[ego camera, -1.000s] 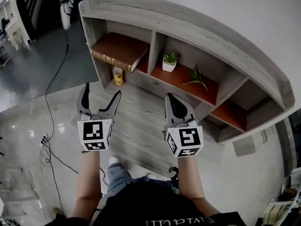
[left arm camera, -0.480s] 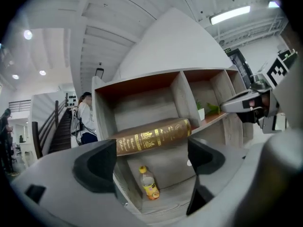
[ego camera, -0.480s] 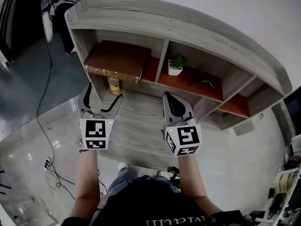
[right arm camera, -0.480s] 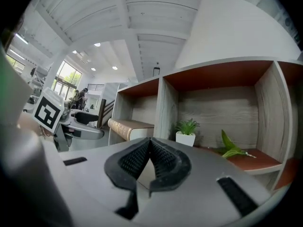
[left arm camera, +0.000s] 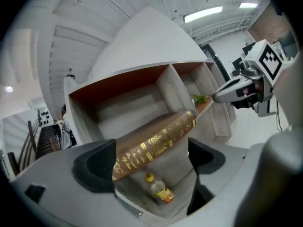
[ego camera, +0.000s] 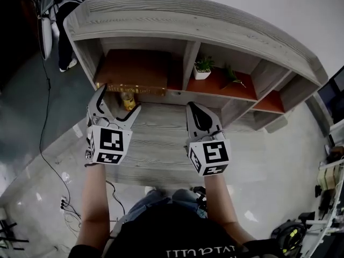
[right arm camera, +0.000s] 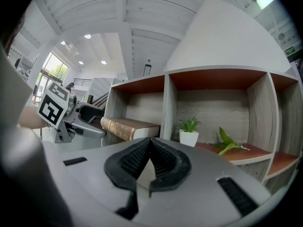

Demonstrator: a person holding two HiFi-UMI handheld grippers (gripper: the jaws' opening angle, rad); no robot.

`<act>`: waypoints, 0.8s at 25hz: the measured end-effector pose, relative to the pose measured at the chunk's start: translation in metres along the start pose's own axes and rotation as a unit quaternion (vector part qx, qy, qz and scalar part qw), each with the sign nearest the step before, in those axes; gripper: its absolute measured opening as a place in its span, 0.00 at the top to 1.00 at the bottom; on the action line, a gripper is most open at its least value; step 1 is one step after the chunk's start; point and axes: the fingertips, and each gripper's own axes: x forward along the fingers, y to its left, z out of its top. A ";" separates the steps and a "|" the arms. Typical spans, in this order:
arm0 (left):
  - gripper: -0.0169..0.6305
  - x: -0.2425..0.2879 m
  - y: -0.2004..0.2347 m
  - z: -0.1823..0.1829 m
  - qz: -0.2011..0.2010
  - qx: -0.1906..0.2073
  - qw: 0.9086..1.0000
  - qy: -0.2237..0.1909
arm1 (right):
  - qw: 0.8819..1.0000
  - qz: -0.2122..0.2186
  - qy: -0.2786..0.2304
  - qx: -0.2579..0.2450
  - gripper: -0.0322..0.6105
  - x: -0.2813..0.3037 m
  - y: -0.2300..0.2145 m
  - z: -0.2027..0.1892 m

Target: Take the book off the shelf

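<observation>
A thick brown book [ego camera: 134,71] with a gold-patterned spine [left arm camera: 156,145] lies flat on the upper left shelf of the grey wooden shelf unit [ego camera: 188,23]. My left gripper [ego camera: 119,100] is open just in front of the spine, apart from it. In the left gripper view the spine runs across the gap between the jaws, with nothing touching the pads [left arm camera: 97,164]. My right gripper [ego camera: 196,109] is shut and empty, level with the shelf divider. In the right gripper view the book [right arm camera: 128,126] shows to the left of its shut jaws.
A yellow-capped bottle [ego camera: 128,99] stands in the compartment under the book. A small potted plant [ego camera: 202,69] and a green leaf [ego camera: 232,75] sit on the middle shelf. A person [ego camera: 62,4] stands at the upper left. Cables [ego camera: 64,198] lie on the floor.
Both grippers have moved closer to the shelf. The left gripper has rolled and its tips now stand right in front of the book's spine. The jaws' states are unchanged.
</observation>
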 end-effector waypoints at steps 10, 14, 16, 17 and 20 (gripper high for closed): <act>0.26 0.026 -0.010 -0.010 -0.047 0.174 0.982 0.053 | 1.000 -0.005 0.000 -0.009 0.93 0.001 0.000 0.002; 0.26 0.039 -0.011 -0.012 -0.054 0.225 0.970 0.081 | 1.000 0.004 -0.003 -0.011 0.93 0.004 -0.006 0.006; 0.26 0.045 -0.011 -0.015 -0.057 0.252 0.961 0.098 | 1.000 0.010 -0.006 -0.014 0.93 0.004 -0.007 0.010; 0.26 0.049 -0.010 -0.016 -0.056 0.267 0.957 0.104 | 1.000 0.011 -0.008 -0.015 0.93 0.005 -0.009 0.011; 0.26 0.059 -0.011 -0.020 -0.058 0.309 0.942 0.123 | 1.000 0.012 -0.010 -0.012 0.94 0.005 -0.015 0.011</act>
